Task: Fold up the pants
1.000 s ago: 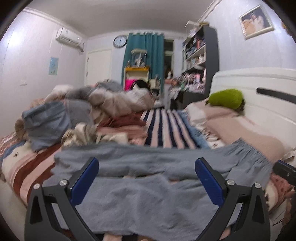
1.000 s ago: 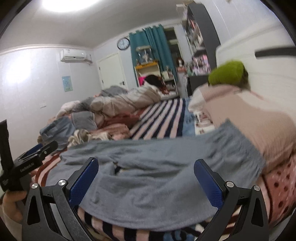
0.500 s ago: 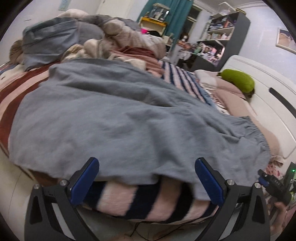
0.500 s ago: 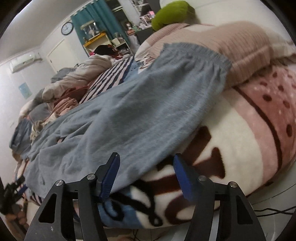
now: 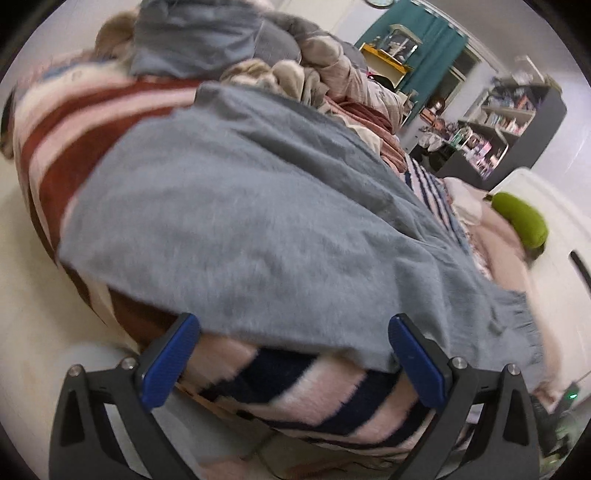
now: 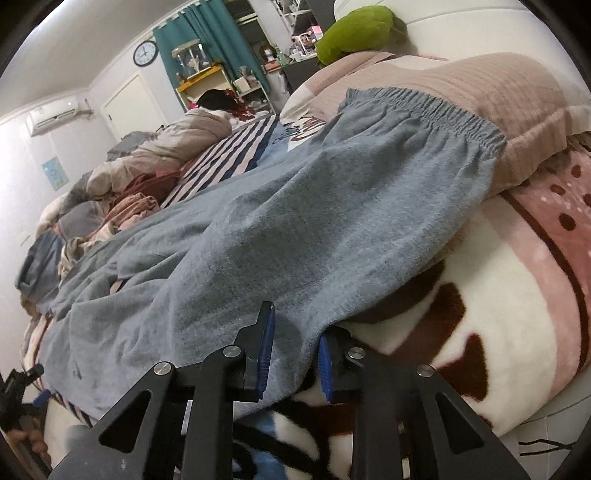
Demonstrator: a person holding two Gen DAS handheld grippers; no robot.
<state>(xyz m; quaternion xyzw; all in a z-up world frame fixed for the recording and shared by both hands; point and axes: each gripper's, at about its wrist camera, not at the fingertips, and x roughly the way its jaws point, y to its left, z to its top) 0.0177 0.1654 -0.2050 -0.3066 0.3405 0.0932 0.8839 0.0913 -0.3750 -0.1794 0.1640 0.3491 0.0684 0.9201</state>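
Note:
Grey-blue pants (image 5: 258,206) lie spread across the bed, their near edge hanging over the bed's front side. The elastic waistband (image 6: 424,101) rests against a beige pillow at the right. My left gripper (image 5: 291,354) is open and empty, its blue pads just below the pants' near edge, close to the leg end. My right gripper (image 6: 295,354) has its jaws closed on the pants' (image 6: 295,229) near edge, below the waist; cloth fills the narrow gap between the pads.
A striped and patterned blanket (image 5: 295,384) covers the bed. A heap of clothes and bedding (image 5: 229,40) lies at the far left. A green cushion (image 6: 354,27) sits by the white headboard. The beige pillow (image 6: 480,85) is at the right.
Both grippers have dropped to the bed's front edge. The right gripper has closed from wide open onto the pants' edge. The left gripper stays open and has moved nearer the cloth.

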